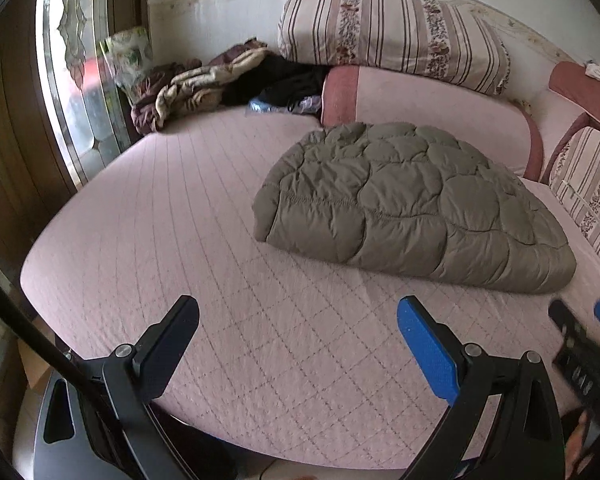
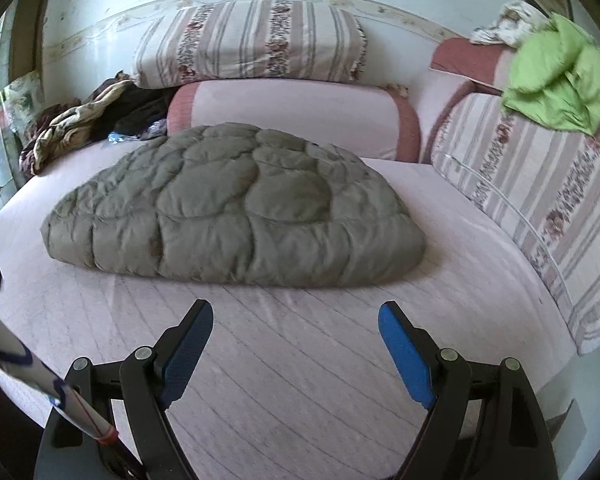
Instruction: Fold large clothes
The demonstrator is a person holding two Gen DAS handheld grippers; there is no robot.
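Observation:
A grey-green quilted puffer jacket [image 1: 412,204] lies folded into a thick mound on the pink quilted bed [image 1: 180,220]. In the right wrist view the same jacket [image 2: 236,208] fills the middle of the bed [image 2: 300,360]. My left gripper [image 1: 298,312] hangs open over the bed's near edge, left of and short of the jacket, nothing between its fingers. My right gripper [image 2: 296,316] is open too, just short of the jacket's near edge. The right gripper's fingers [image 1: 568,320] show at the right edge of the left wrist view.
Striped floral pillows [image 1: 392,32] and a pink bolster [image 1: 432,116] line the back wall. A heap of brown and dark clothes [image 1: 204,84] lies at the back left corner. A green garment [image 2: 560,80] lies on cushions at the right. A glass door [image 1: 76,72] stands left.

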